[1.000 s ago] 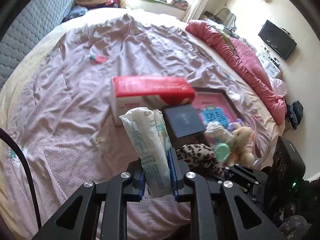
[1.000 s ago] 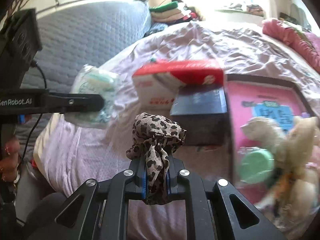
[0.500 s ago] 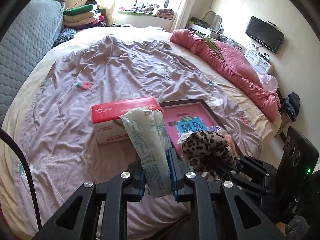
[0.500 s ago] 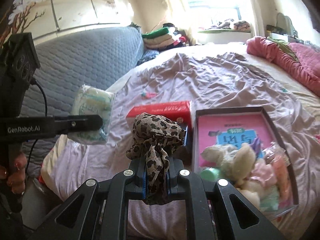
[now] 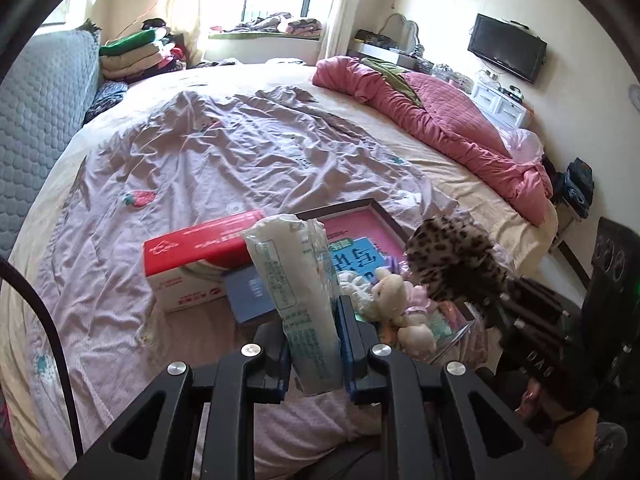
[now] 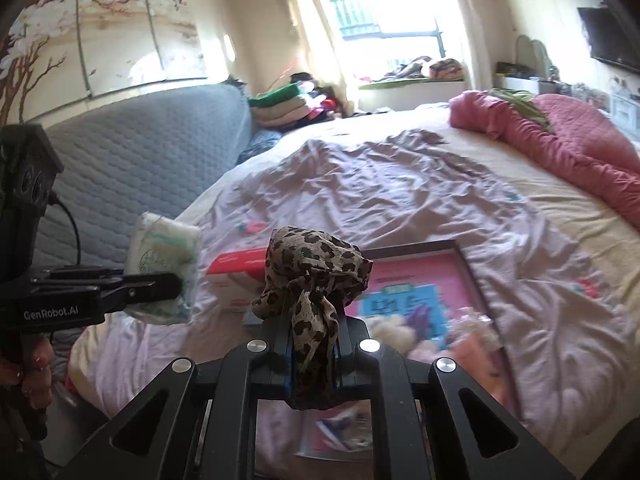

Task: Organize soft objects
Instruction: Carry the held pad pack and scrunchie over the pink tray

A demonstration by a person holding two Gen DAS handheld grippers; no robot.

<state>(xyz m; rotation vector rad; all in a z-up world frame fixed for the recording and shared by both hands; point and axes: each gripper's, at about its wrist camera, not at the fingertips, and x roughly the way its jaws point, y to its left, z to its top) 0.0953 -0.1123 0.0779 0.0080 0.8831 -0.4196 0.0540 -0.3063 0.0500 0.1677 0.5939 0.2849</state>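
Left claw (image 5: 313, 338) pinches a tissue pack (image 5: 298, 292); right claw (image 6: 313, 354) clamps a leopard scrunchie (image 6: 314, 276) by a thin fold that could slip free onto the bed (image 5: 240, 160).

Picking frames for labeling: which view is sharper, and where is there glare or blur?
Left wrist view: sharp, evenly lit, fisheye-curved edges. Right wrist view: window blown out, pink tray and toys smeared, leopard cloth crisp.

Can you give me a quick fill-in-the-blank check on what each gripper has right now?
1. The left gripper is shut on a ____ pack.
2. The right gripper is shut on a cloth with a ____ print.
3. The plush toy lies in the tray with the ____ bottom.

Missing words: tissue; leopard; pink
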